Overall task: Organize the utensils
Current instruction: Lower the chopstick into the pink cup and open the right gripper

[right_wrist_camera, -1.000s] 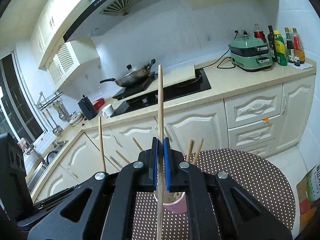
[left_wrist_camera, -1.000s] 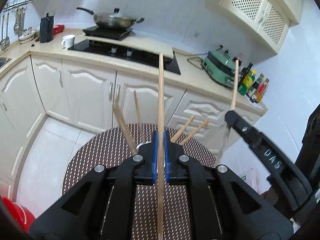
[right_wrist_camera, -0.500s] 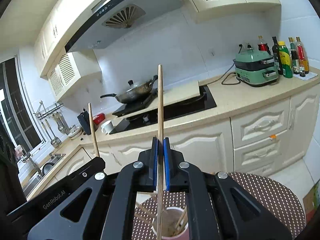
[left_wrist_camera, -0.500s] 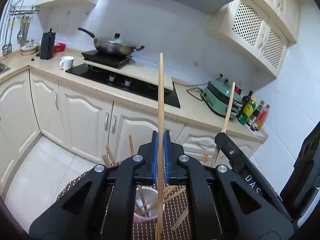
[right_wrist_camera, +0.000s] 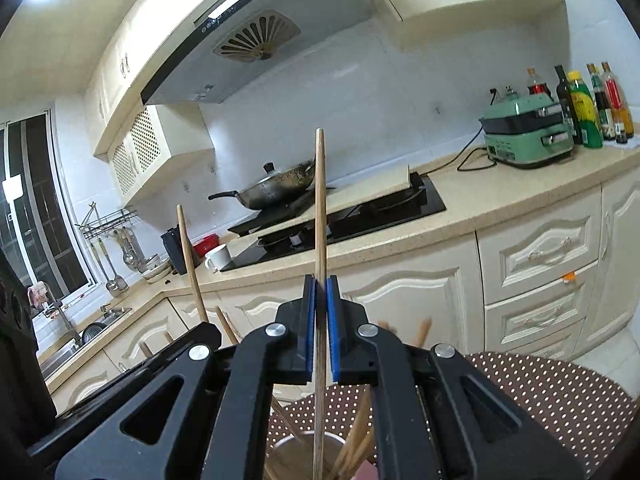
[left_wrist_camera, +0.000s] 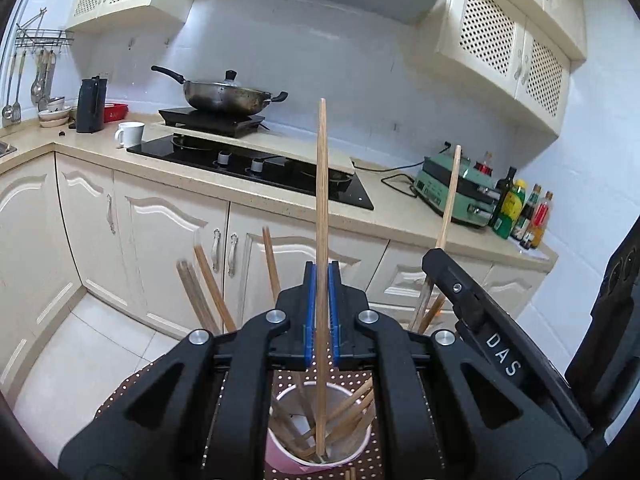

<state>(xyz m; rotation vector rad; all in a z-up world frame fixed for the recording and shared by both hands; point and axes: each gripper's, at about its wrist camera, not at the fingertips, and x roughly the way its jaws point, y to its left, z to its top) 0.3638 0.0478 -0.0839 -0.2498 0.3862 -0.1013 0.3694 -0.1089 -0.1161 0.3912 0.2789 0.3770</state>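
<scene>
My left gripper [left_wrist_camera: 321, 312] is shut on an upright wooden chopstick [left_wrist_camera: 321, 200]. Its lower end reaches down inside a pink cup [left_wrist_camera: 320, 456] that holds several other chopsticks, on a brown dotted mat [left_wrist_camera: 160, 376]. To the right is the other gripper's black finger with its own chopstick [left_wrist_camera: 448, 208]. In the right wrist view my right gripper [right_wrist_camera: 320, 324] is shut on a second upright chopstick [right_wrist_camera: 320, 216], whose lower end goes down into the cup [right_wrist_camera: 320, 440]. The left gripper's chopstick [right_wrist_camera: 191, 264] rises at the left.
Behind stands a kitchen counter [left_wrist_camera: 400, 208] with a black hob [left_wrist_camera: 248, 164], a wok [left_wrist_camera: 228, 96], a white mug [left_wrist_camera: 130, 134], a green appliance [left_wrist_camera: 456, 192] and bottles [left_wrist_camera: 520, 212]. Cream cabinet doors [left_wrist_camera: 168, 248] run below. The round dotted mat [right_wrist_camera: 560, 396] extends right.
Both grippers have sunk with their chopsticks still clamped. The cup has come up into view beneath them, and the chopstick ends now reach into it.
</scene>
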